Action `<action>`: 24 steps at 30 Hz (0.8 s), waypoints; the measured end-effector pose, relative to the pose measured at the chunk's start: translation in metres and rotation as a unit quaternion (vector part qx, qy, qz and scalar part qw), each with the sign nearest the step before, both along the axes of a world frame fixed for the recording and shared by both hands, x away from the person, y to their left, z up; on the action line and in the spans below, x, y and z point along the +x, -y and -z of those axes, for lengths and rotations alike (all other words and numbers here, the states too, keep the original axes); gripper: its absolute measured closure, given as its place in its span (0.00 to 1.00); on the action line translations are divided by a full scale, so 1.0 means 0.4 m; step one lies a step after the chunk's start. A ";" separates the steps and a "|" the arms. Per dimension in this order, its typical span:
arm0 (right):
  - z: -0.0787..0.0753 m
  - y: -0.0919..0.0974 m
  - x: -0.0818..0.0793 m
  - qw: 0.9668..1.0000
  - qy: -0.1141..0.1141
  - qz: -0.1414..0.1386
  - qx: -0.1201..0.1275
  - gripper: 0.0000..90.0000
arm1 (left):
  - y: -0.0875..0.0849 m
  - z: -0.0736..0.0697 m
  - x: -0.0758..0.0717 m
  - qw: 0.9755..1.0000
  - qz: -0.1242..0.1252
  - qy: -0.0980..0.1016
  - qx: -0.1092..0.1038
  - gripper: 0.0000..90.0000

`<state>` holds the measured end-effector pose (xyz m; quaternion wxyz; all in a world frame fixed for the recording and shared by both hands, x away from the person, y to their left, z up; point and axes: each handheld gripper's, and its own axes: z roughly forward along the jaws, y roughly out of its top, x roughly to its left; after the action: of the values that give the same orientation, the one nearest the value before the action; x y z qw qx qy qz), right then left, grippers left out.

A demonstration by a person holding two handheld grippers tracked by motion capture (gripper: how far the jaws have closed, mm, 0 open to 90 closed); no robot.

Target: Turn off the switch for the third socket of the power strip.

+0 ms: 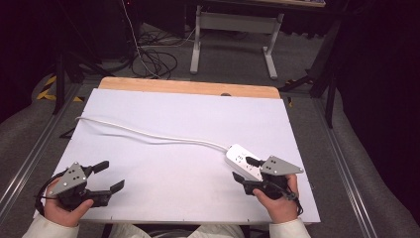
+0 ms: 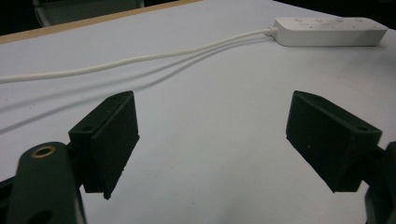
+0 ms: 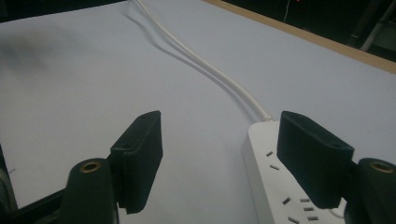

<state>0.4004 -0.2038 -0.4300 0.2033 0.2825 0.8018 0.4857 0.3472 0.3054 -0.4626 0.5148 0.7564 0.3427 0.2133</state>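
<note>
Power strip [image 1: 243, 161] lies at the table's [image 1: 163, 163] right near edge. Right gripper [image 1: 247, 177] hovers over it, jaws partly open, apparently gripping nothing. Left gripper [image 1: 110, 177] rests wide open, empty. Approach step; next, lower and close squarely.

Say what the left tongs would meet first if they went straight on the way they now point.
Probably the white cable crossing the table; the left tongs stand open over bare tabletop. The power strip lies off to the right. Depth is uncertain.

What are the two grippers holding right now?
Nothing. The left gripper sits open over bare table. The right gripper is open too, one jaw above the white power strip, not squeezing it.
</note>
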 end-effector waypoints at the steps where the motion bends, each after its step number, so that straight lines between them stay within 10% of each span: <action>1: 0.000 0.000 0.000 1.000 0.000 0.000 0.000 0.37 | 0.000 0.000 0.000 1.000 0.000 0.000 0.000 0.20; 24: -0.045 0.029 0.063 1.000 -0.011 0.021 0.002 0.40 | 0.000 0.001 0.002 1.000 0.001 -0.002 0.003 0.20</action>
<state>0.4256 -0.2153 -0.4120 0.2041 0.3045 0.7973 0.4796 0.3479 0.3054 -0.4632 0.5118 0.7589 0.3423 0.2119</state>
